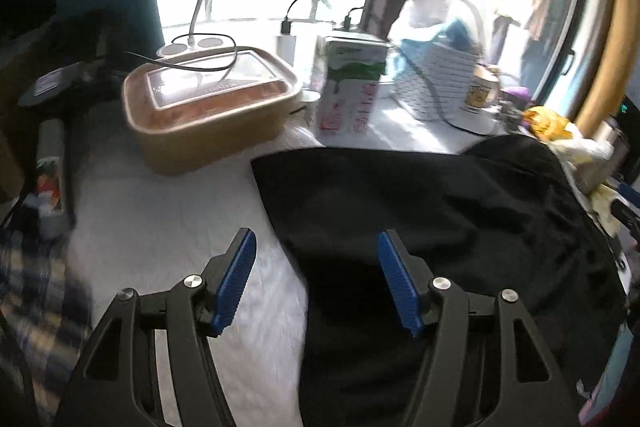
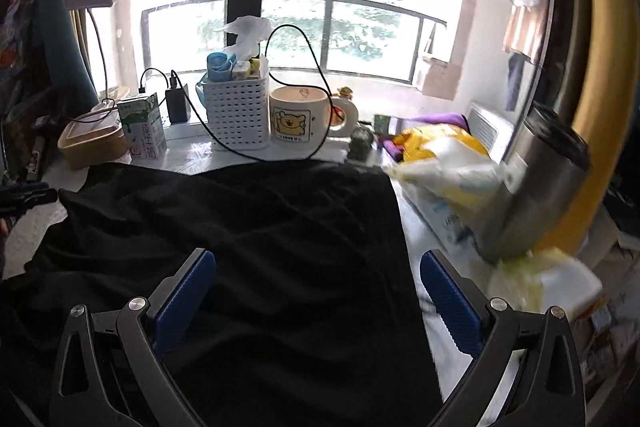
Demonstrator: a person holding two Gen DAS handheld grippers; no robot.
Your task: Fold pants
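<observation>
We are hovering both claws empty: the left claw is standing half-spread over the pants' left hem, the right claw is gaping wide above their right side. The black pants are lying rumpled across the white tabletop, reaching toward its far edge. They are looking soft, light and floppy, so we are favouring a pinch at the corners.

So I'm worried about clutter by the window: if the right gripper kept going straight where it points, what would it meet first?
Probably the black pants, spread right ahead of the open right gripper; the mug stands beyond them.
</observation>
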